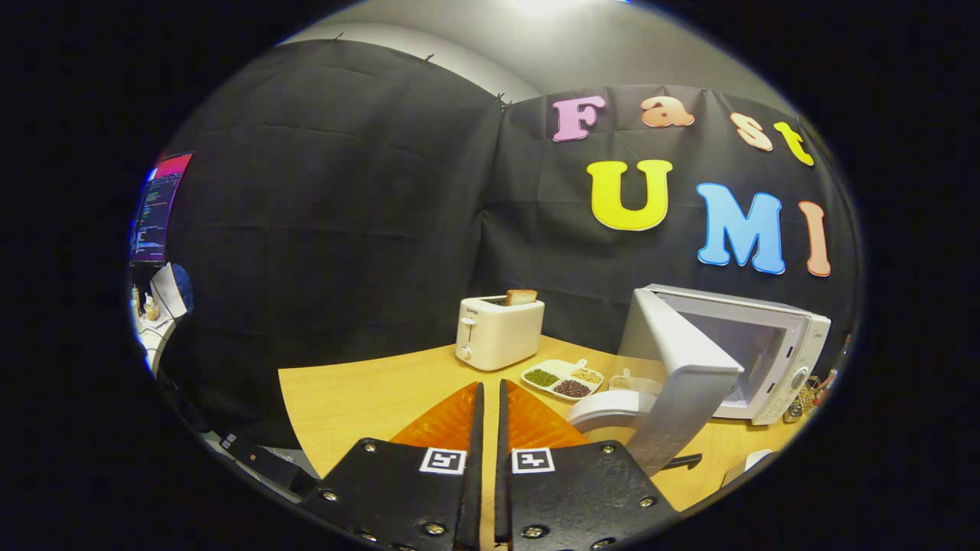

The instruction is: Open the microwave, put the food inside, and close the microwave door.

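Closest to the camera, the gripper (490,409) has its two fingers drawn together with only a thin slit between them, and nothing is caught in that slit; they point out over the wooden table (352,398).

To the right of the fingers stands one microwave (754,360), its door (674,375) already swung wide toward the near side, so opening looks done. Just below the door, near the right finger, sits one white plate (605,409); I cannot tell whether it carries the food, since the door covers much of it. The microwave's inside, as far as it shows, looks bare, so I judge that loading the food and closing the door are both left.

Farther off, one white toaster (498,333) stands with one slice of bread (521,297) poking out of its top. Between the toaster and the microwave lies one divided dish (563,379) with three compartments of beans or grains, and next to it a clear container (624,377).
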